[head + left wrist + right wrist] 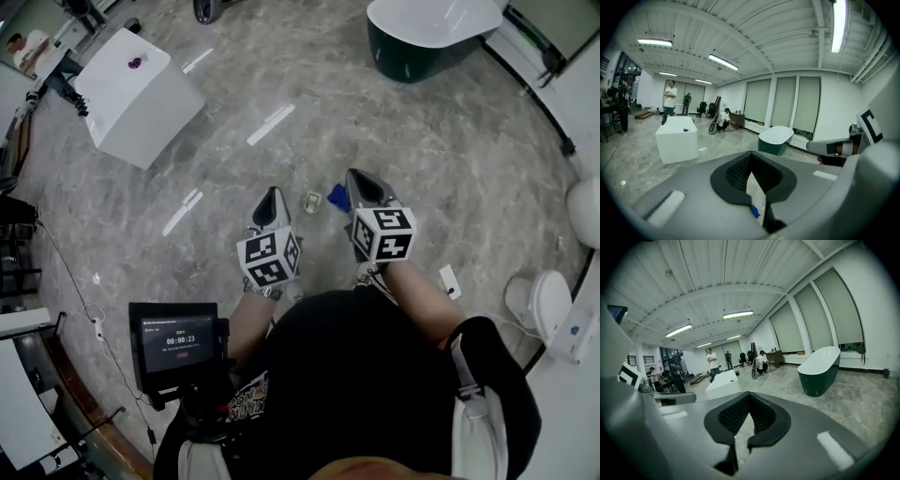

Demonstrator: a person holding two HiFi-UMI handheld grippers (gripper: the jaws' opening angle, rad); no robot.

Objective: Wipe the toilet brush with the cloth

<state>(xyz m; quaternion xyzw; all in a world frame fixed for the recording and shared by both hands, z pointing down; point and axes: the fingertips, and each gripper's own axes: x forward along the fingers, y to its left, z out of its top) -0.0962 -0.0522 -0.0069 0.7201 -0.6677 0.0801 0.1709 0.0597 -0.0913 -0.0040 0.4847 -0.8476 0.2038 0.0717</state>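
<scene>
I stand over a grey marble floor with both grippers held up in front of me. On the floor between them lie a blue cloth [337,197] and a small pale-green thing [311,202], too small to identify. My left gripper [272,193] has its jaws together with nothing held; in its own view the tips [750,157] meet, and a speck of the blue cloth [753,212] shows through the gap below. My right gripper [357,175] is likewise shut and empty, its tips [749,395] closed. Both hang well above the floor and point slightly downward.
A dark green bathtub with a white inside [431,33] stands far ahead on the right. A white block [131,94] sits ahead on the left. A toilet [539,300] is close at my right. A small screen [178,342] is at my left hip. Several people [670,98] stand far off.
</scene>
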